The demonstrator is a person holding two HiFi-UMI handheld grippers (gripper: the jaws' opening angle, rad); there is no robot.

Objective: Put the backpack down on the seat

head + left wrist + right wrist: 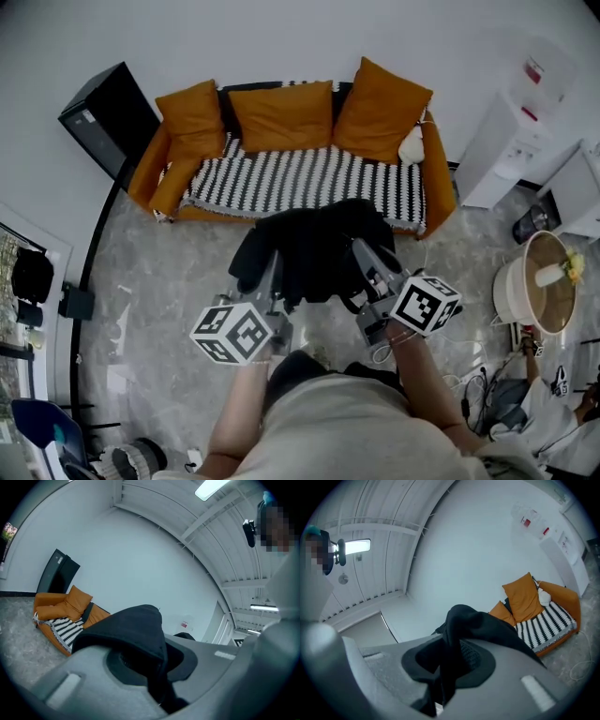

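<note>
Orange sofa [300,183] ahead: my left gripper [274,270] and right gripper [367,261] clamp the backpack [319,246] just before it, not yet set down.

In the middle of the frame the backpack [314,246] is plain black, and the left gripper [158,674] and the right gripper [440,679] are grey, each with a white cube [234,333] that carries black square markers. In the upper part the sofa [437,183] is orange with orange cushions [281,114], its seat cover [300,178] has a black-and-white zigzag pattern, and a small white thing [412,145] lies at its right end. The floor [159,281] is grey with a pale marbled pattern, the wall [281,37] is white, the cabinet [108,117] in the upper left is black, and the water dispenser [511,141] in the upper right is white with a small red label.
</note>
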